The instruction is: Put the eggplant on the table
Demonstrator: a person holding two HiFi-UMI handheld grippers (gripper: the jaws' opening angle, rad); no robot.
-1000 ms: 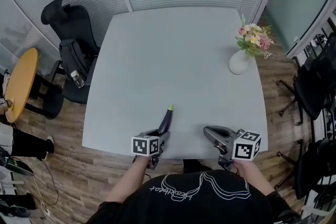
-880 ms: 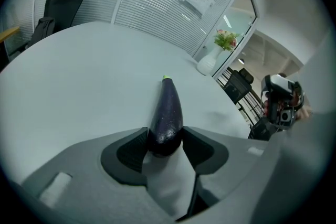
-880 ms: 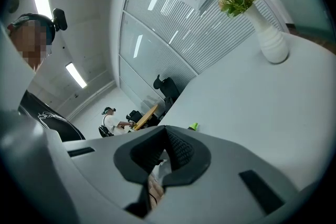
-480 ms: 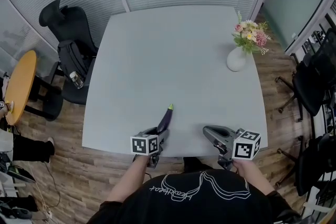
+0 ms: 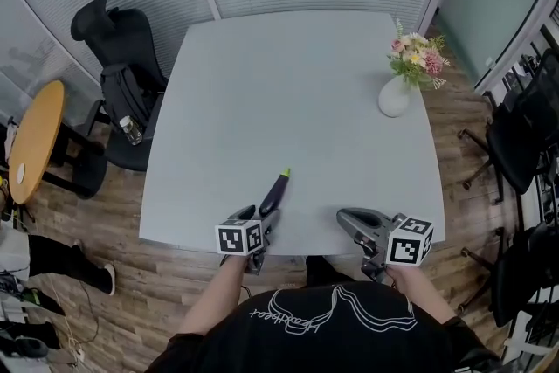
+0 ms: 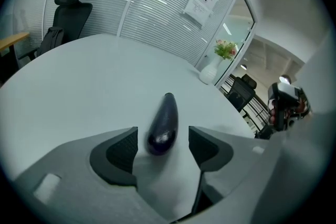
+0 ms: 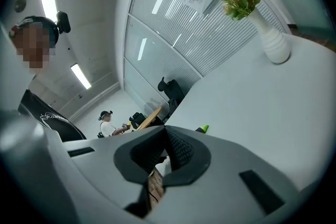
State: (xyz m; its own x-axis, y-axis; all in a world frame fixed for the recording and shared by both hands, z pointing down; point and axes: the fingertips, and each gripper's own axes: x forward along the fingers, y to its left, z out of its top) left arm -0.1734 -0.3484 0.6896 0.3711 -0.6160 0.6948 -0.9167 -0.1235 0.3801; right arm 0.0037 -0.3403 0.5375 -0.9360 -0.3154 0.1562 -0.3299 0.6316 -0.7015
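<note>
The dark purple eggplant (image 5: 273, 195) with a green stem end lies on the pale grey table (image 5: 297, 92) near its front edge. My left gripper (image 5: 259, 216) straddles the eggplant's blunt end. In the left gripper view the eggplant (image 6: 163, 123) sits between the two dark pads (image 6: 123, 149) with a gap on each side; the jaws are opening. My right gripper (image 5: 347, 218) hovers at the front edge to the right, apart from the eggplant. Its jaws (image 7: 167, 147) look pressed together with nothing between them.
A white vase of flowers (image 5: 395, 99) stands at the table's far right. A black office chair with a bag (image 5: 113, 39) and a round yellow table (image 5: 35, 135) are on the left. More dark chairs (image 5: 515, 144) stand on the right. A person (image 7: 107, 120) sits far off.
The left jaws have spread away from the eggplant, which now lies free on the table. Both hands have stayed almost in place.
</note>
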